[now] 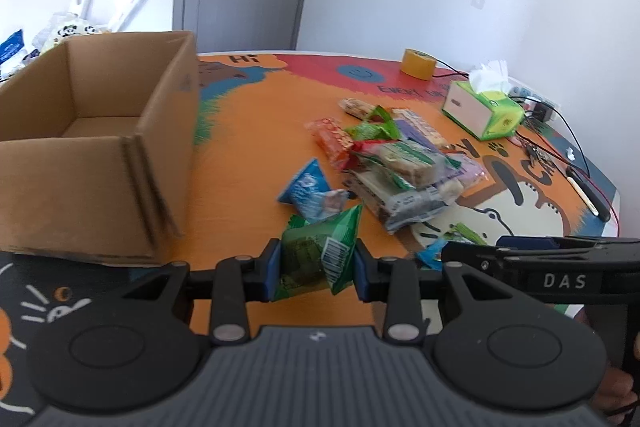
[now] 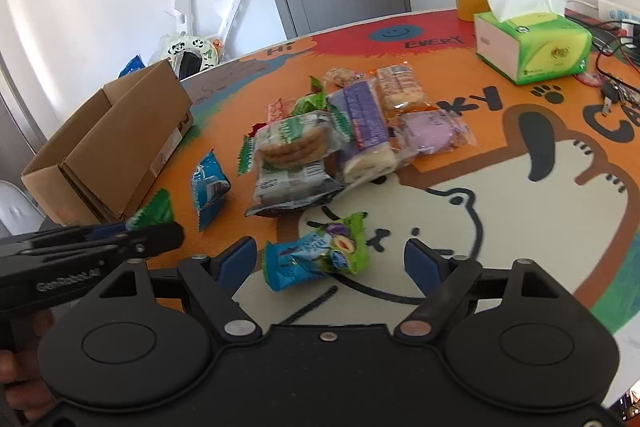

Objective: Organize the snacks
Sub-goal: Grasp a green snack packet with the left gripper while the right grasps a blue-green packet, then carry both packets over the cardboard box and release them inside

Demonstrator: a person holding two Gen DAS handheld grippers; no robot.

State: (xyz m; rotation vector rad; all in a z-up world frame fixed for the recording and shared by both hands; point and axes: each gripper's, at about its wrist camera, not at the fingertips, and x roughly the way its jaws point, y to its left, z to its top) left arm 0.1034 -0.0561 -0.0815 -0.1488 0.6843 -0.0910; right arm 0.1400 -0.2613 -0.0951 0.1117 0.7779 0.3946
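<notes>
Green snack packet [image 1: 316, 259] sits pinched between the blue pads of the left tool [image 1: 316, 269] at the bottom centre of the left wrist view, its barcode face turned toward the right pad and its long axis running up and away, the crimped top corner tilted toward the upper right. The packet looks lifted clear of the table [image 1: 256, 187]. From this tool the cardboard box [image 1: 96, 131] lies to the left and a little farther off, filling the left of the frame, its open top facing up and its long axis running away from the camera. By my reading, the coming move is a carry leftward and over the box's near wall, so the left hand is the nearer one for that drop.

In the right wrist view the right tool [image 2: 330, 263] stands spread wide, touching nothing. A blue-and-green packet [image 2: 316, 255] lies on the table between its pads, long axis across the frame from lower left to upper right, roughly in line with the gap, so closing would press on its 2 ends.

Farther up, the snack pile [image 2: 332, 139] sits mid-frame, near the box.
</notes>
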